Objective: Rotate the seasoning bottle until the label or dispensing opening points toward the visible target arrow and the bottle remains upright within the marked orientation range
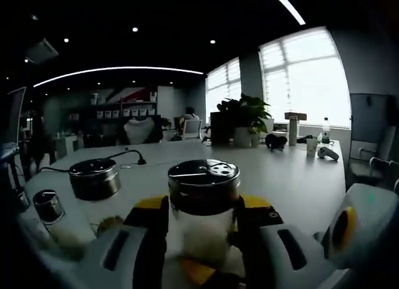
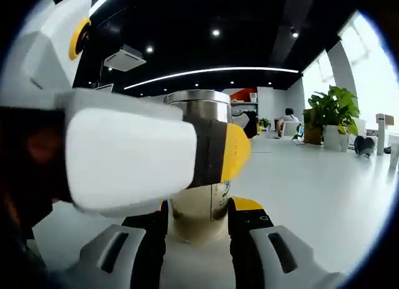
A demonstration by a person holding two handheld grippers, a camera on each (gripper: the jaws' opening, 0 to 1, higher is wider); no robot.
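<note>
A: Where's the seasoning bottle (image 1: 203, 205) right now?

B: Upright on the white surface (image 1: 293, 183), toward its near edge, and caught between both tools at once. In the left gripper view the left gripper (image 1: 202, 230) has its jaws clenched on the glass body just under the perforated metal cap. In the right gripper view the right gripper (image 2: 198, 223) grasps the bottle (image 2: 198, 195) low down, while the left one (image 2: 124, 155) crosses in front and pinches it higher up.

A: So what's the risk?

B: Two firm holds on one bottle. If one turns while the other doesn't let go, I'd expect the glass to slip in the pads or the bottle to be levered off vertical.

A: And the arrow?

B: I can't find a target arrow or orientation marks in either view; the jaws hide the surface around the base. Judging the heading blind could mean overshooting.

A: Anything nearby to hit?

B: A round metal tin (image 1: 94, 179) and a small capped jar (image 1: 48, 205) stand toward the left side of the surface. A wide swing of the left tool could knock them.

A: The dispensing holes?

B: On the cap, facing up; a tilt might spill contents.
</note>
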